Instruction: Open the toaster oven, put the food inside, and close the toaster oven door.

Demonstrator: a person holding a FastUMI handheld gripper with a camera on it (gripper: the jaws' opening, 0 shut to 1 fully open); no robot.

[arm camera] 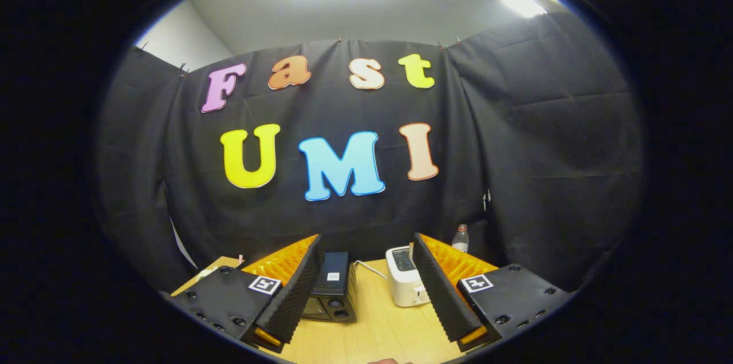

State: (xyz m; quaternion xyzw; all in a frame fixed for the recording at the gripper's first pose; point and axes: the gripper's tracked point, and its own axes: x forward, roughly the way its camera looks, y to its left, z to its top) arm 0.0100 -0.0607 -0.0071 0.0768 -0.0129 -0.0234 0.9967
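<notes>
the oven (331, 289), a dark box with knobs on its front, sits on the wooden table (378, 329) just ahead of the left finger, partly hidden behind it. the gripper (366, 324) is high over the near table with its jaws spread wide, nothing between them. a white toaster (404, 277) stands just ahead of the right finger's inner side, a white cord (362, 266) running between it and the oven. beyond the right finger, a bottle (460, 238) stands by the black cloth wall (544, 152).
</notes>
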